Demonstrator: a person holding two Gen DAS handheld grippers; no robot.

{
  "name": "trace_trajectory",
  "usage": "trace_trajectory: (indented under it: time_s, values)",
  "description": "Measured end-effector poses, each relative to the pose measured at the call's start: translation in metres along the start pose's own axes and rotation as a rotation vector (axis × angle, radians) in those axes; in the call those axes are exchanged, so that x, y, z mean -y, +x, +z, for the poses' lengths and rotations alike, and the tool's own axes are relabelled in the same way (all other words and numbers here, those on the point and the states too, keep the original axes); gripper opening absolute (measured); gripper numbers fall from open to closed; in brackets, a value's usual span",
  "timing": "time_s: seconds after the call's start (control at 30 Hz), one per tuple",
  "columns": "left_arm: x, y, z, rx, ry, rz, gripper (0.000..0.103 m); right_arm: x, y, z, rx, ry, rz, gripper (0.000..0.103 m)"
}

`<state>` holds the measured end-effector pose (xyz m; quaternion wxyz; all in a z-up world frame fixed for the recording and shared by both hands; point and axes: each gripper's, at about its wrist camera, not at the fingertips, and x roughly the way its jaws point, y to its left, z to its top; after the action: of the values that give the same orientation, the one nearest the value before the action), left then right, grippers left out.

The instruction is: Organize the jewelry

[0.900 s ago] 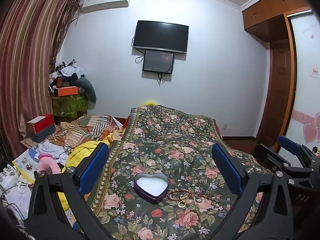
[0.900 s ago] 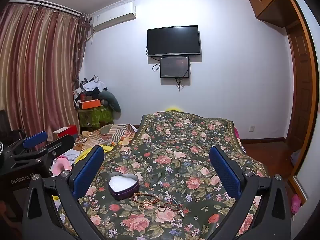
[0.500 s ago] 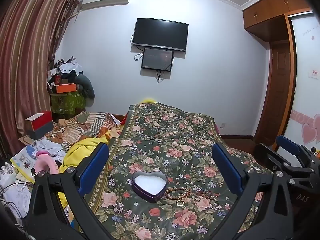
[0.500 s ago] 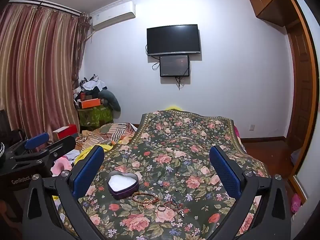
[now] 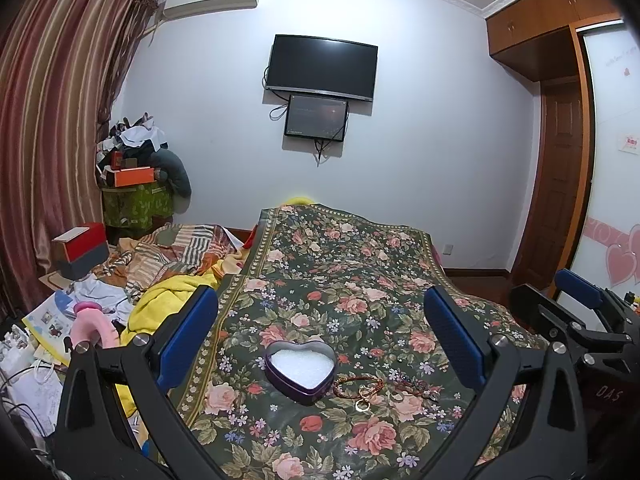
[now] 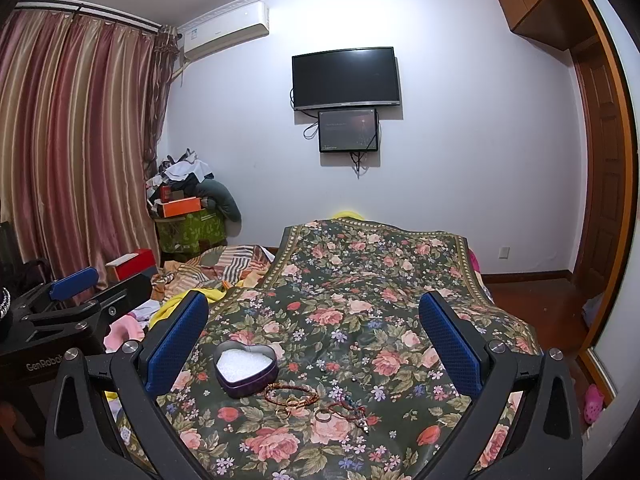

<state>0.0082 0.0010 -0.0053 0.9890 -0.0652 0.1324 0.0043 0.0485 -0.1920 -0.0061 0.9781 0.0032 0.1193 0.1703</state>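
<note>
A heart-shaped tin (image 5: 301, 372) lies open on the flowered bedspread (image 5: 352, 280), its inside filled with a white, grainy lining. All else is placed from the tin. Just to its right, close to its rim, lies a reddish beaded bracelet (image 5: 357, 385), with small gold rings (image 5: 363, 399) at the bracelet's near edge. Further right from the tin, a second tangle of dark red beads (image 5: 414, 386) trails across the cloth; its exact make-up is too small to tell.

The left gripper (image 5: 320, 344) hovers above the near end of the bed, its blue-padded fingers (image 5: 188, 336) spread wide with nothing between them; the tin shows in the gap, nearer the left finger. The right gripper (image 6: 316, 340) hangs likewise, fingers (image 6: 450, 344) spread wide and holding nothing, with the tin (image 6: 245, 368) beside its left finger and the bracelet (image 6: 291, 394) and rings (image 6: 322, 416) just nearer than the tin.

Far behind the tin, a television (image 5: 321, 67) hangs on the wall. Left of the tin, past the bedspread's edge, lies a heap of yellow and striped cloth (image 5: 168, 268).
</note>
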Motion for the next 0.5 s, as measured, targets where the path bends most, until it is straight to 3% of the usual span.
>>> trace_trajectory:
  time_s: [0.5]
  values:
    - [-0.0013,0.0014,-0.0022,-0.005,0.0,-0.003,0.103,0.0005,-0.0003,0.0009,-0.003,0.002,0.001,0.103]
